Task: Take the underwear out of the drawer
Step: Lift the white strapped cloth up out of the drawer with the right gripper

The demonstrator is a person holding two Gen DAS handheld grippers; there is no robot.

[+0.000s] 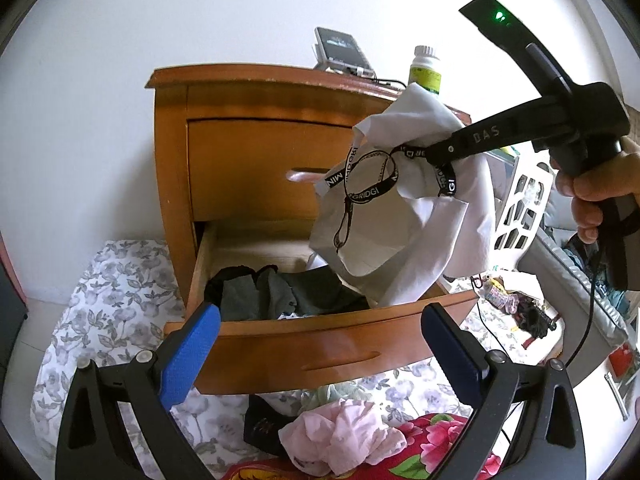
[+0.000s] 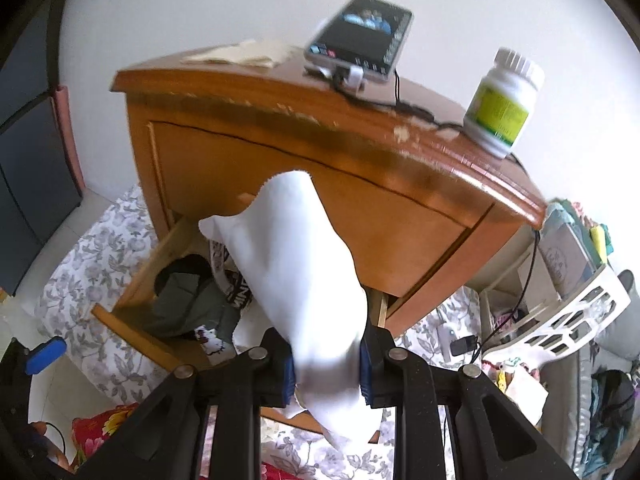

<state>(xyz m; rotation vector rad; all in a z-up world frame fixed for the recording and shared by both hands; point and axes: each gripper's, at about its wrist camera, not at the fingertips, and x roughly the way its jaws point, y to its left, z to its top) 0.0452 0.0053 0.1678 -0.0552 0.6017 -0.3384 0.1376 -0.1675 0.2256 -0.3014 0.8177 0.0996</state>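
Above the open drawer [image 1: 320, 340], right gripper [image 2: 326, 364] jaws clamping white underwear [image 2: 304, 272]

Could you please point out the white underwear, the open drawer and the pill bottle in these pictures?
white underwear [image 1: 448, 236]: left wrist view, hanging white fabric.
open drawer [image 1: 340, 344]: left wrist view, wooden front panel.
pill bottle [image 2: 500, 112]: right wrist view, green label.

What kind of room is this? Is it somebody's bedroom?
Most likely a bedroom. A wooden nightstand has its bottom drawer pulled open with clothes inside, flowery bedding lies on the floor beside it, and a phone is plugged in on top.
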